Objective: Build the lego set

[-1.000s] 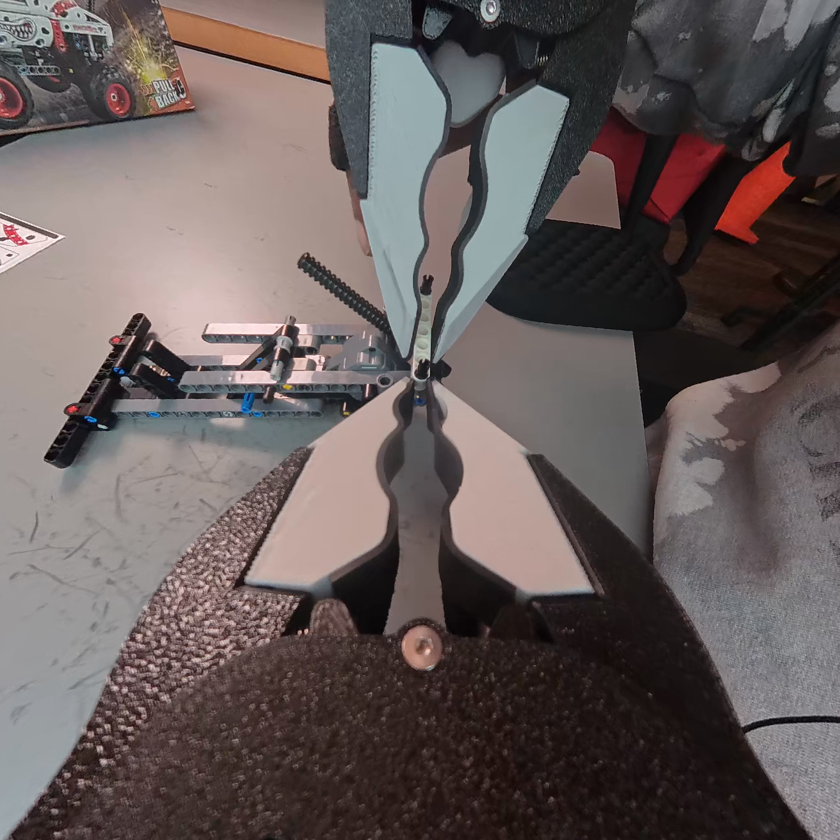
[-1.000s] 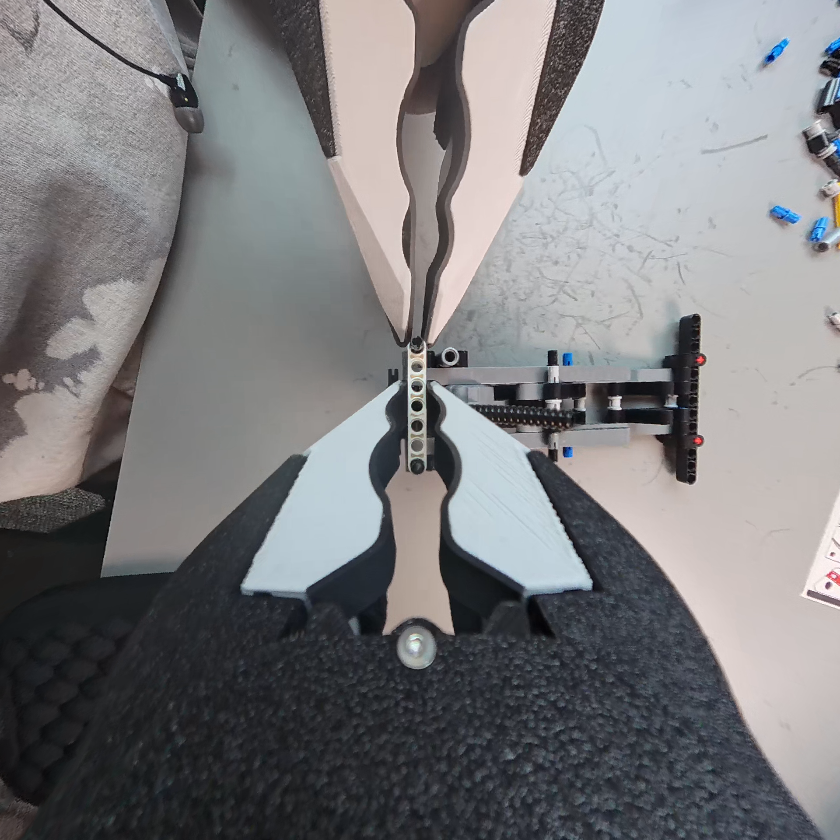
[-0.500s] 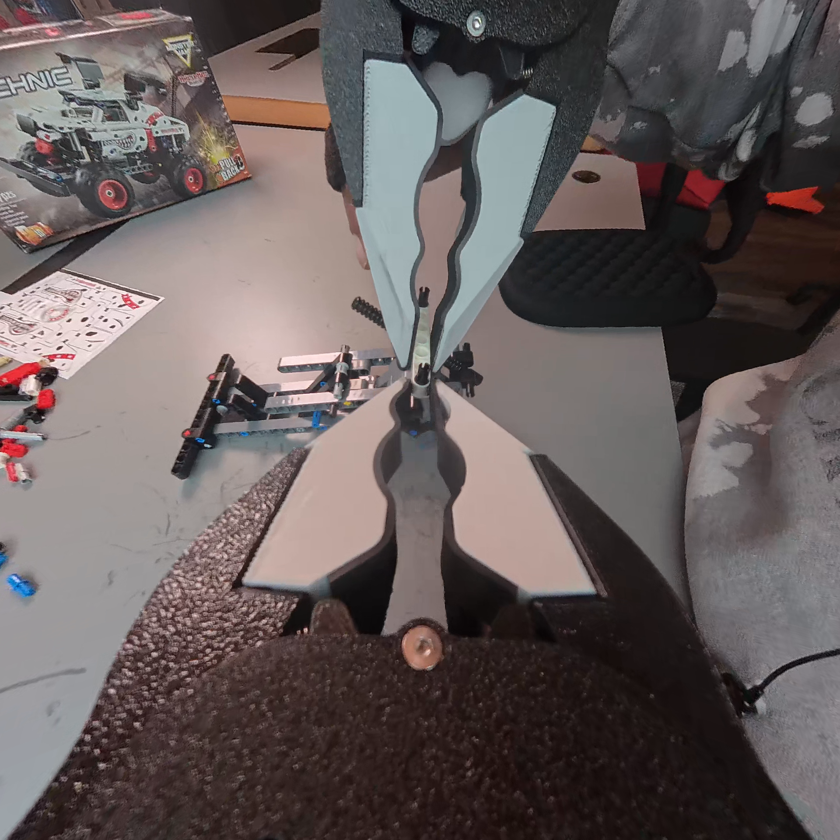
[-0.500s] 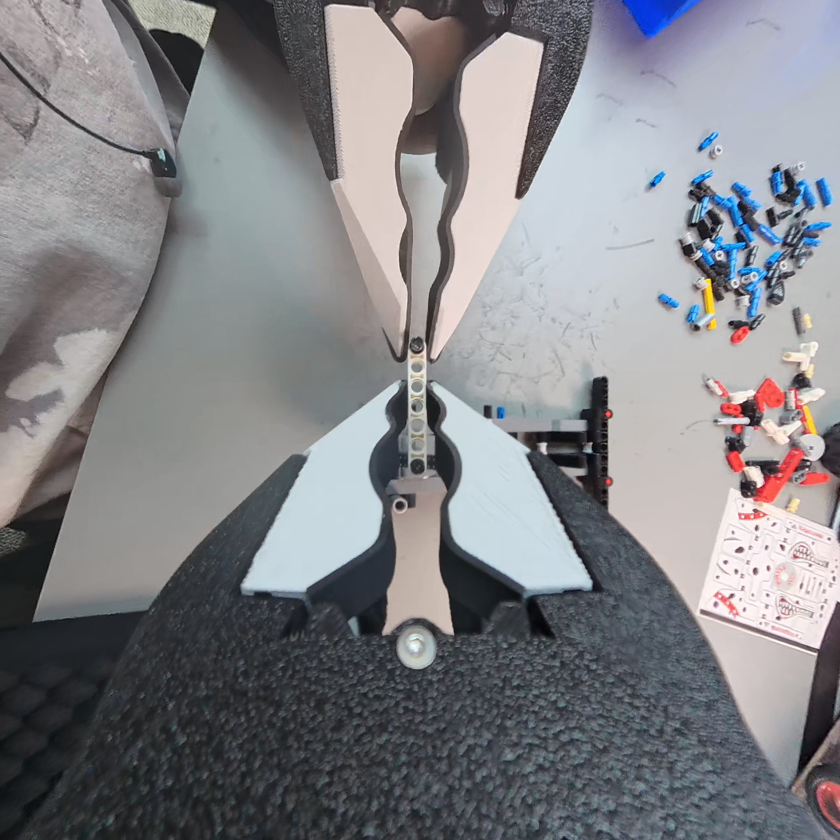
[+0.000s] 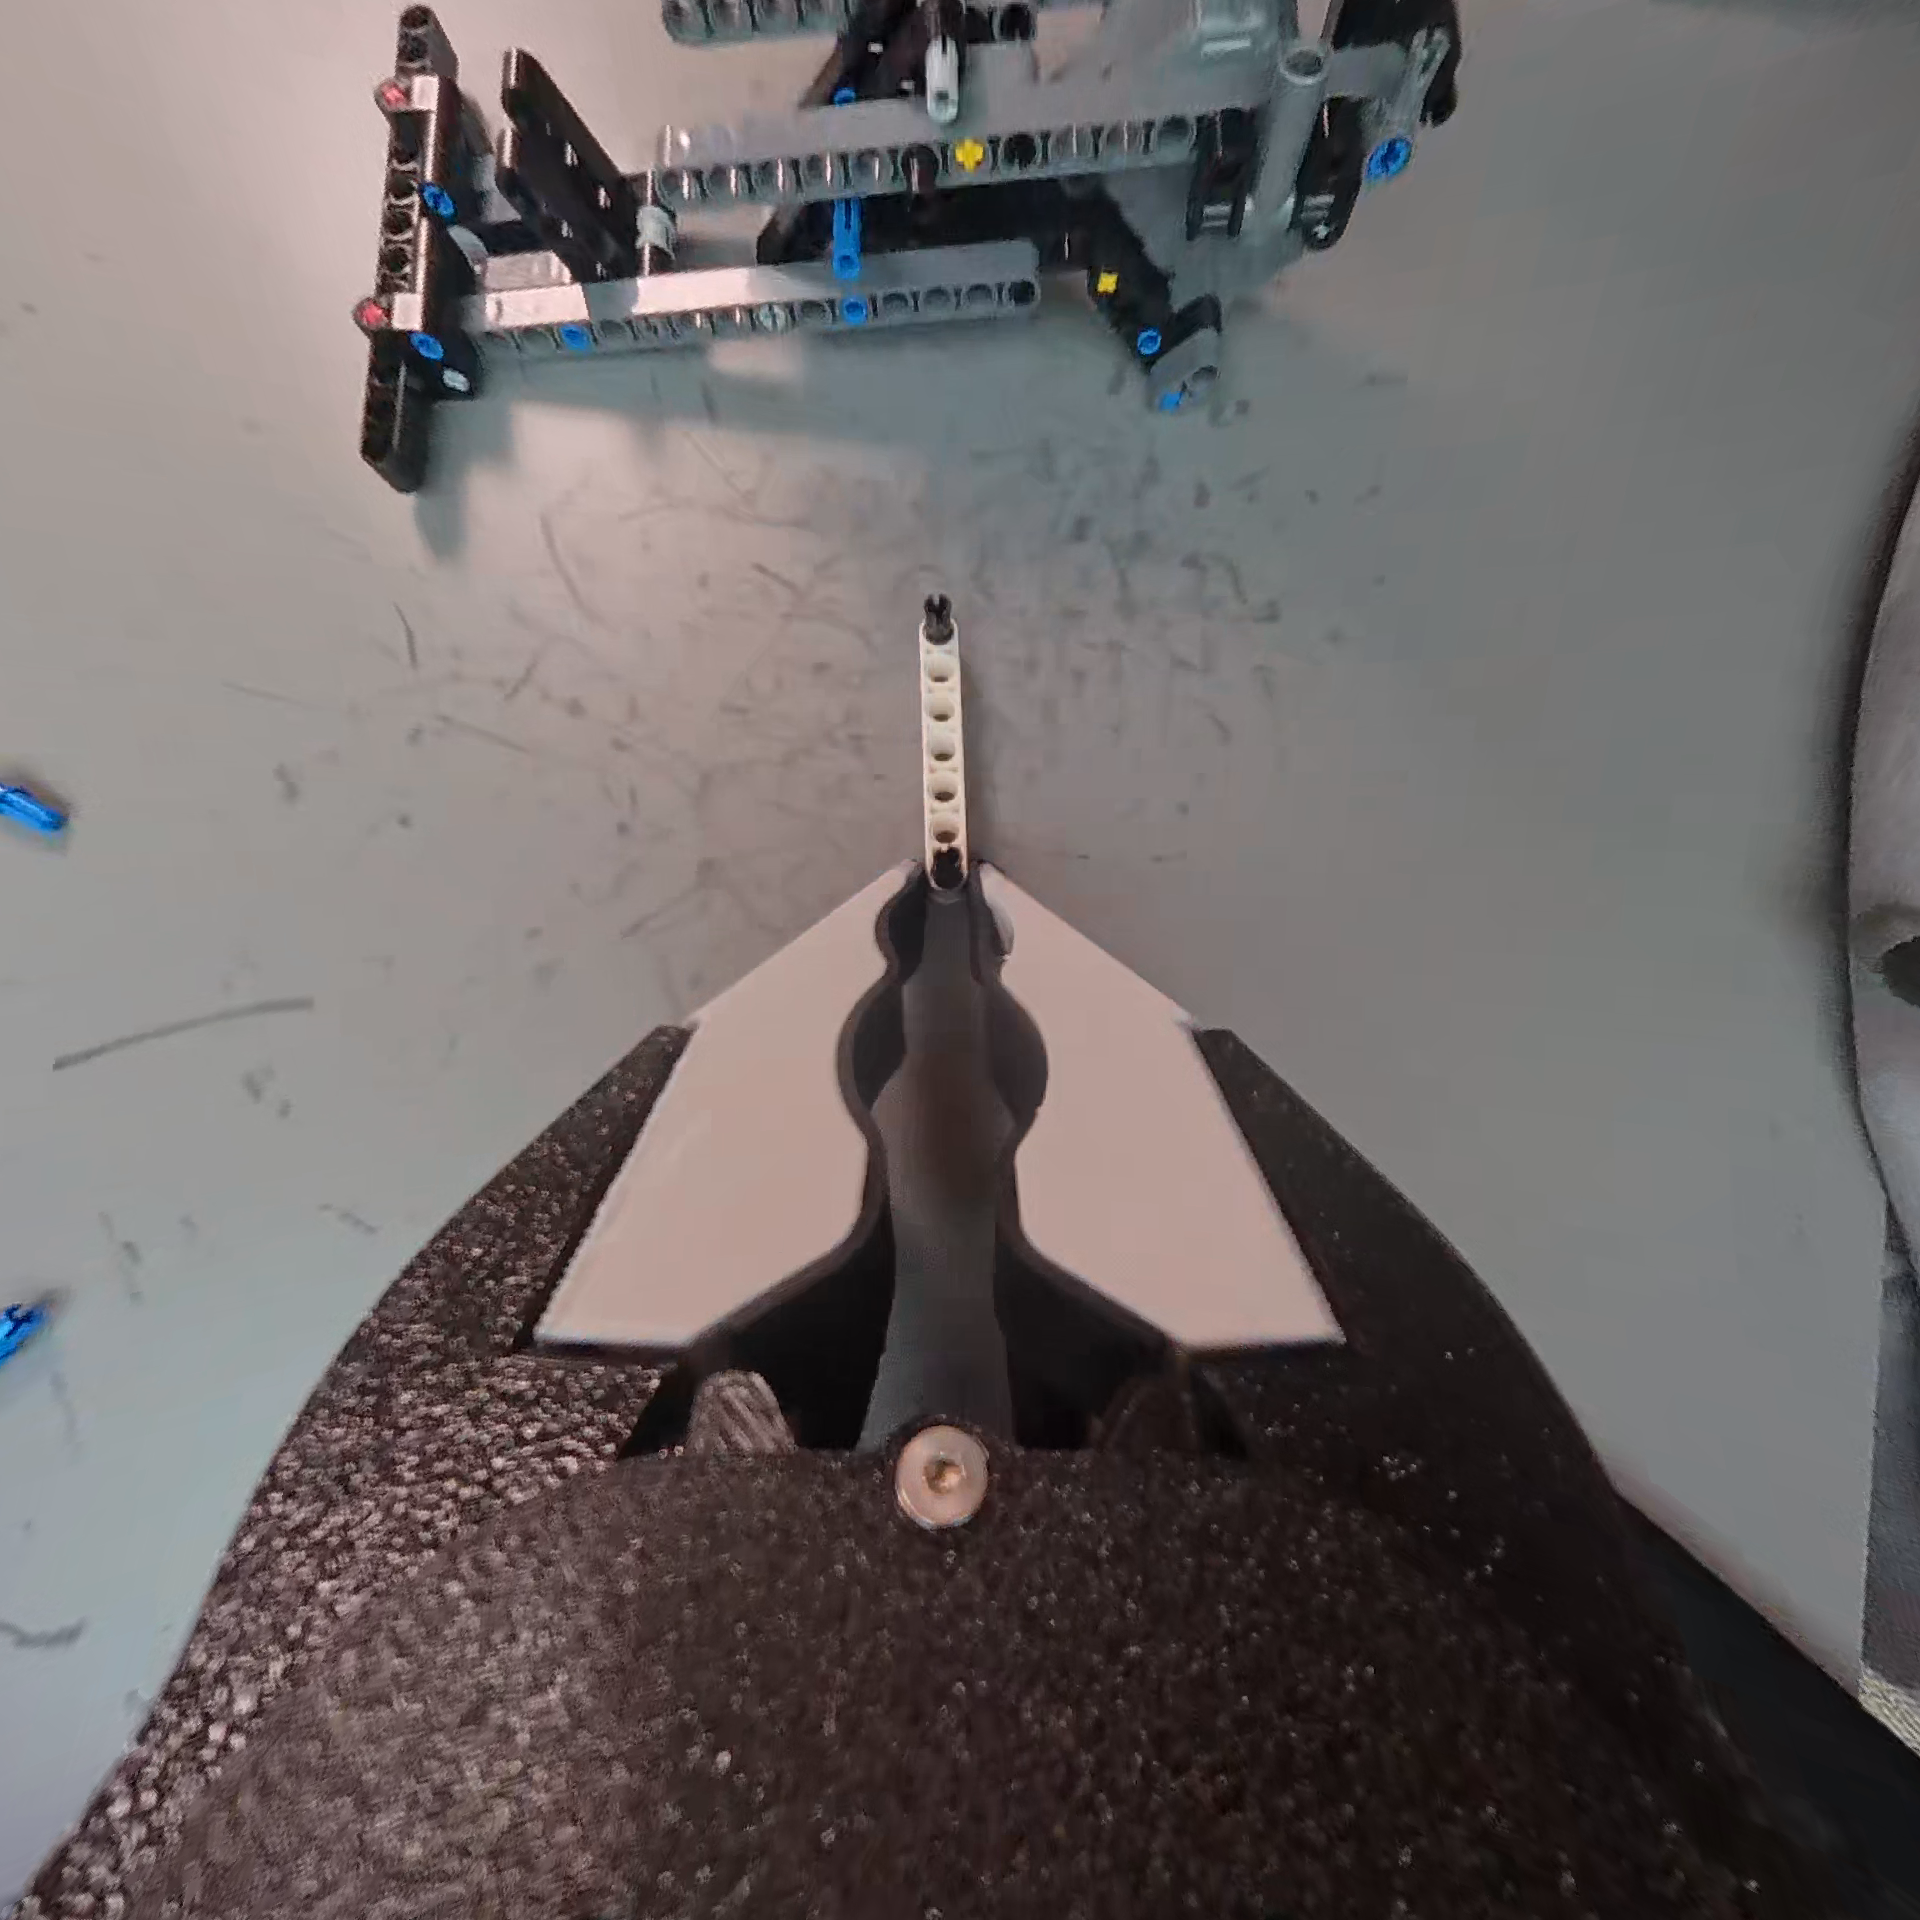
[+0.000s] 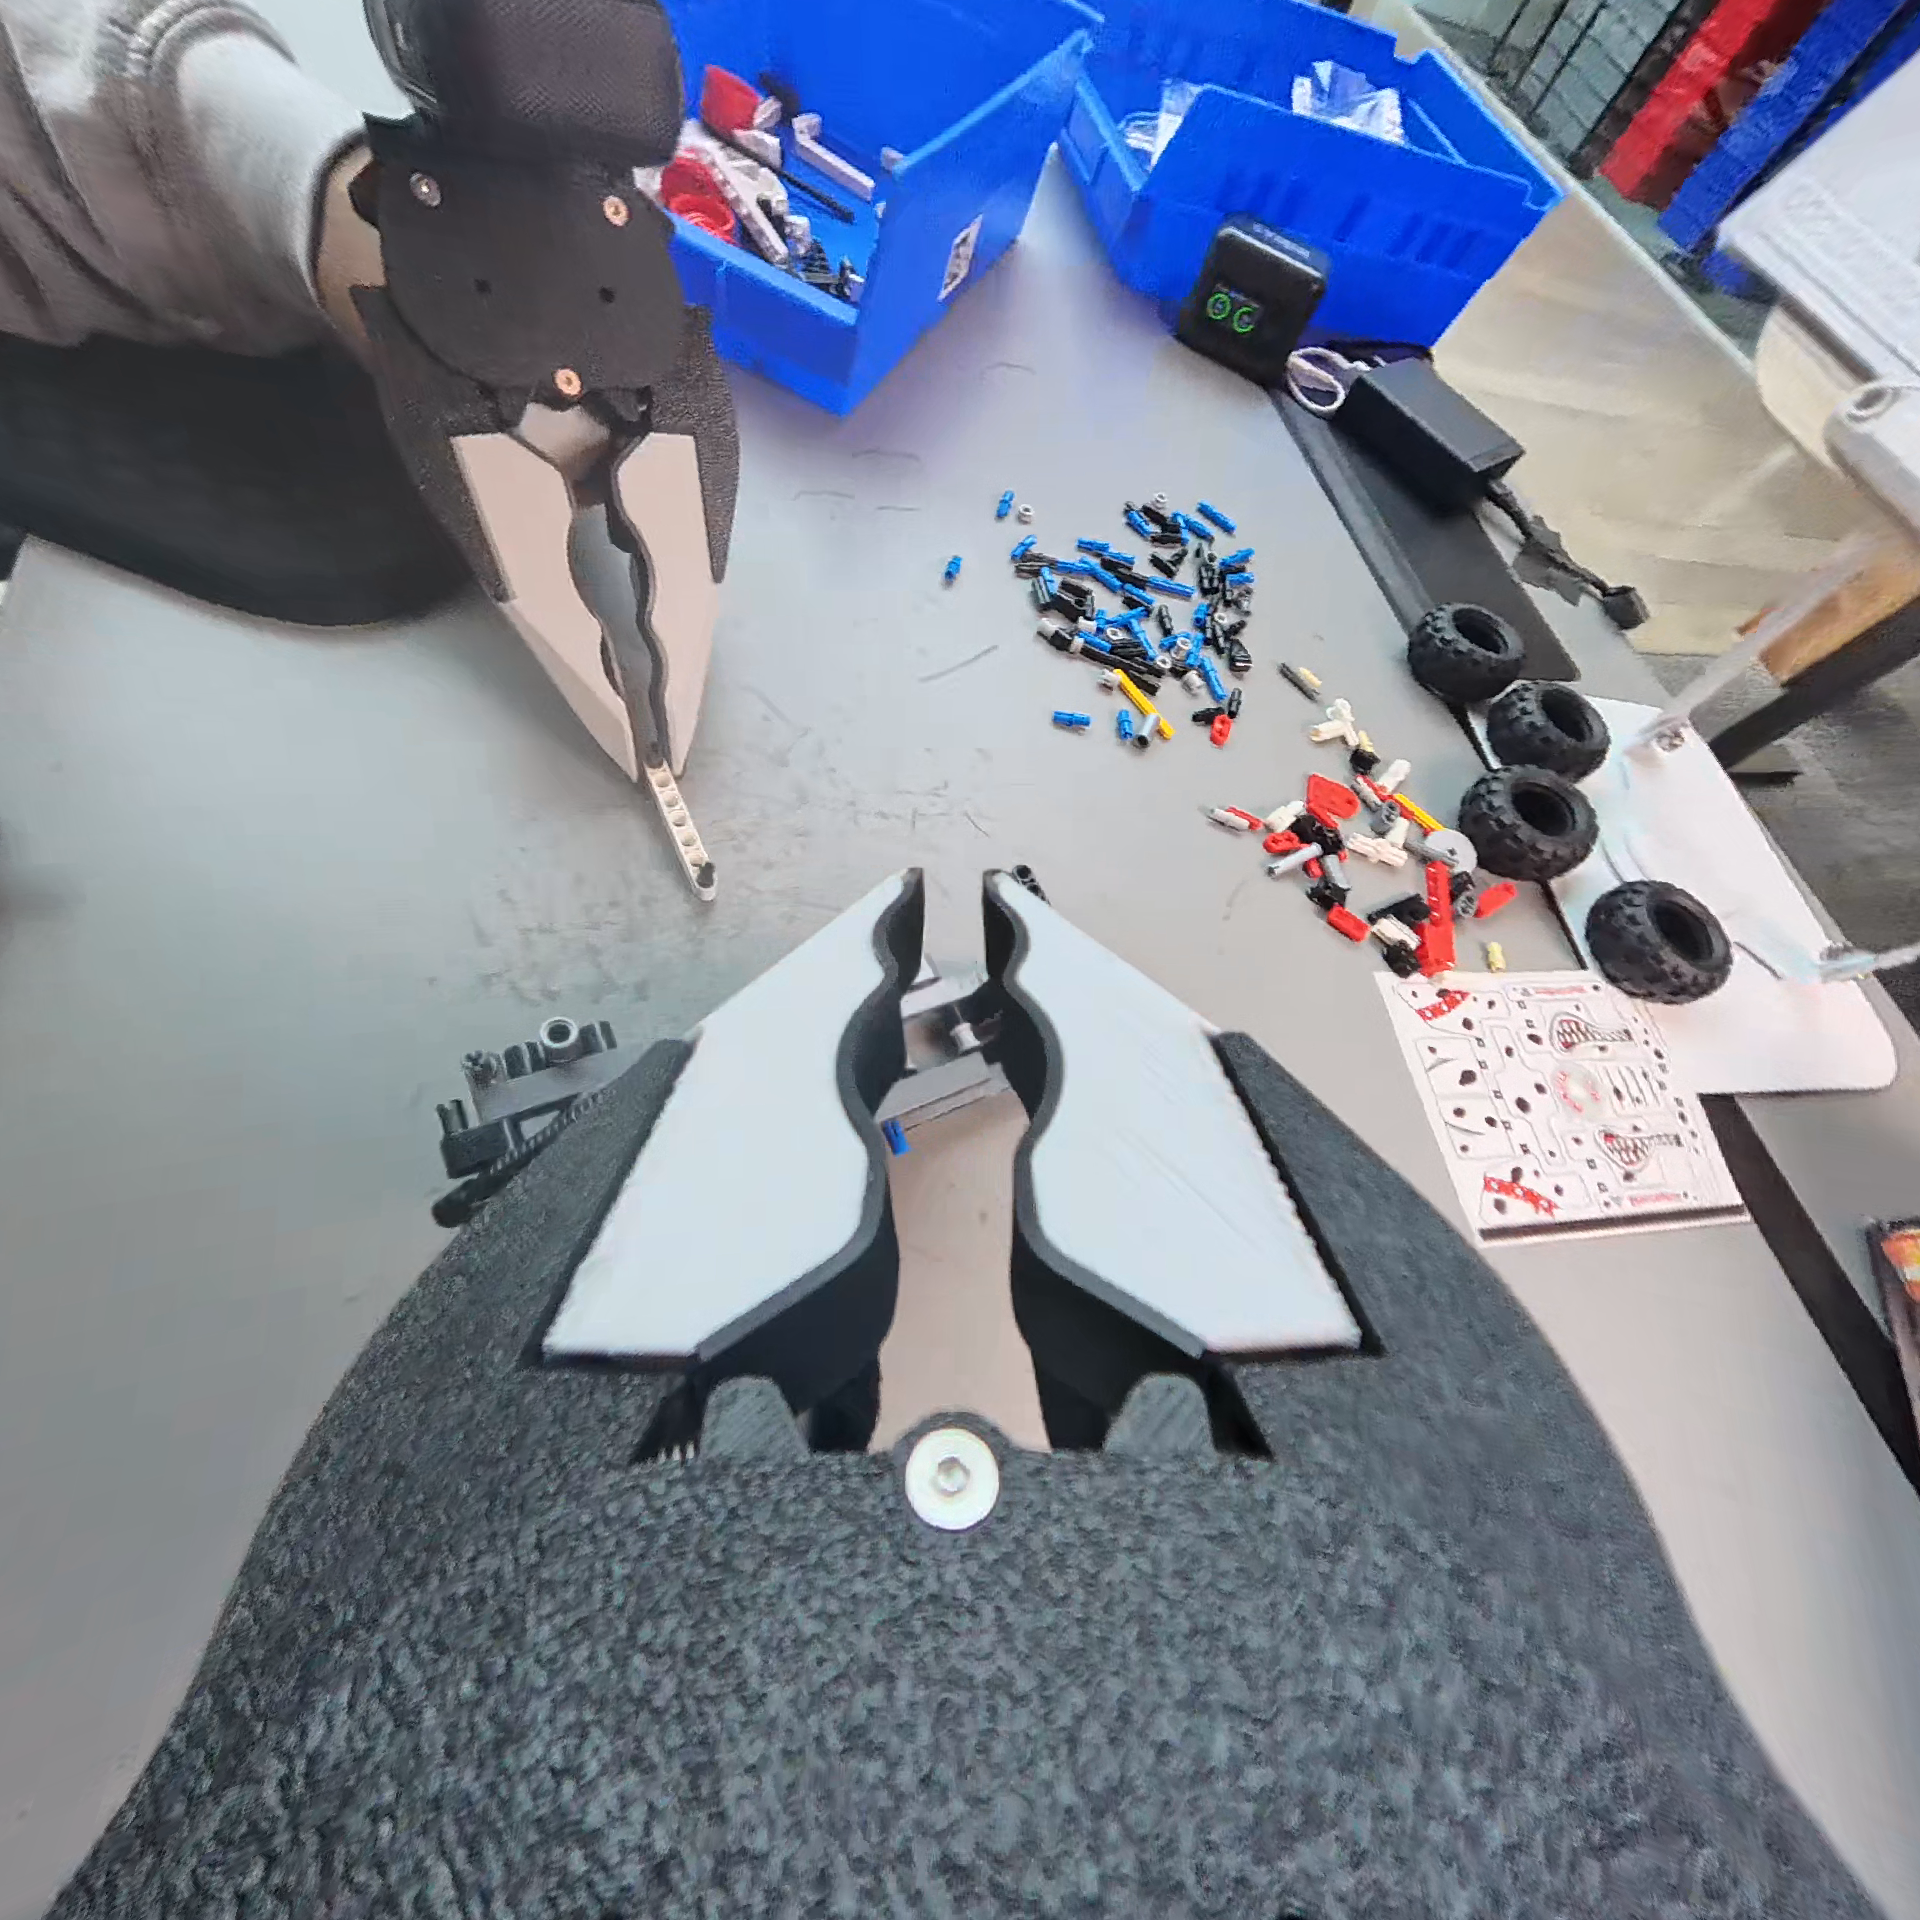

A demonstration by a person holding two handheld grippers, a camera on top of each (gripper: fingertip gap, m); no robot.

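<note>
Now the left gripper [image 5: 948,878] pinches one end of a white holed beam [image 5: 943,740] above the grey table [image 5: 1455,727], while the right gripper [image 6: 953,883] hangs narrowly parted and empty over the chassis frame [image 5: 831,208].

Scuffed matt grey table [image 5: 312,935]; rough grainy black gripper shell [image 6: 935,1714], smooth grey fingers [image 6: 1143,1143]; glossy plastic white beam [image 5: 943,748]; knobbly rubber tyres [image 6: 1527,821].

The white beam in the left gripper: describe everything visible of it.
The white beam is a thin, straight, plastic-looking strip with a row of round holes and a black pin at each end. The left gripper pinches only its near end, so it sticks out past the fingertips above the grey table, short of the chassis.
</note>
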